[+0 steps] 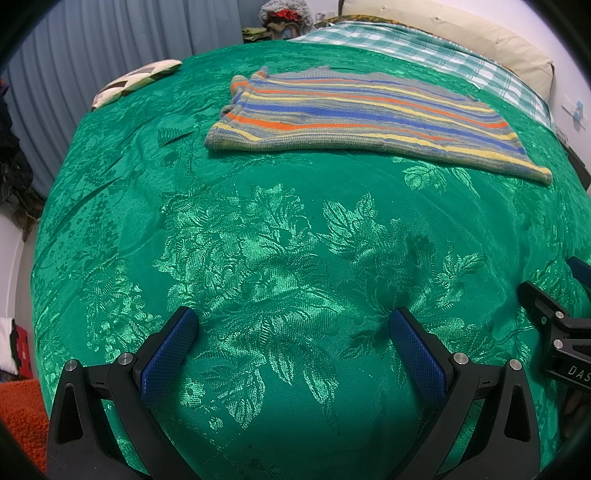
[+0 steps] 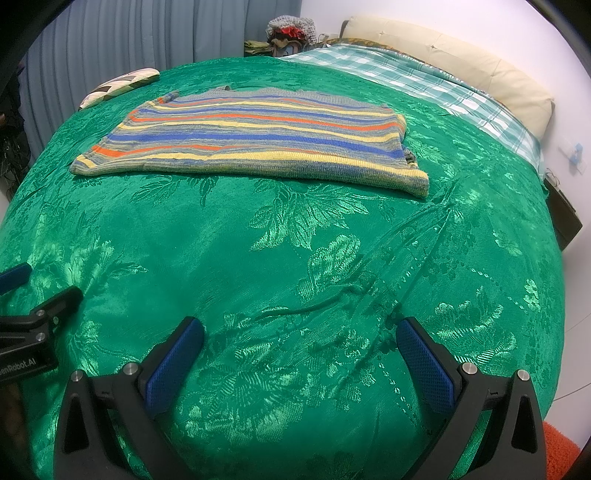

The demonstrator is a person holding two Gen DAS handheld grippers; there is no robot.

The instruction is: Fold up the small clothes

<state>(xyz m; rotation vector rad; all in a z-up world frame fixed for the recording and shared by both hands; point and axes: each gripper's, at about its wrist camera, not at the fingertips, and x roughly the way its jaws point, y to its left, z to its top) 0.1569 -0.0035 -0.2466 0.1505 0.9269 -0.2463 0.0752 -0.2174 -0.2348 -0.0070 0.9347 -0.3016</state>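
Observation:
A striped knit garment (image 1: 354, 114), grey with blue, yellow and orange bands, lies folded flat on the far half of a green patterned bedspread (image 1: 295, 258). It also shows in the right wrist view (image 2: 258, 136). My left gripper (image 1: 293, 319) is open and empty above the near part of the bedspread, well short of the garment. My right gripper (image 2: 301, 328) is open and empty too, beside the left one. The right gripper shows at the right edge of the left wrist view (image 1: 554, 325). The left gripper shows at the left edge of the right wrist view (image 2: 37, 325).
A small patterned cushion (image 1: 136, 81) lies at the bed's far left corner. A checked blanket (image 1: 424, 48) and a cream headboard (image 1: 461, 33) are at the far right. Grey curtains (image 1: 92, 55) hang at the left. An orange rug (image 1: 22, 417) lies by the bed.

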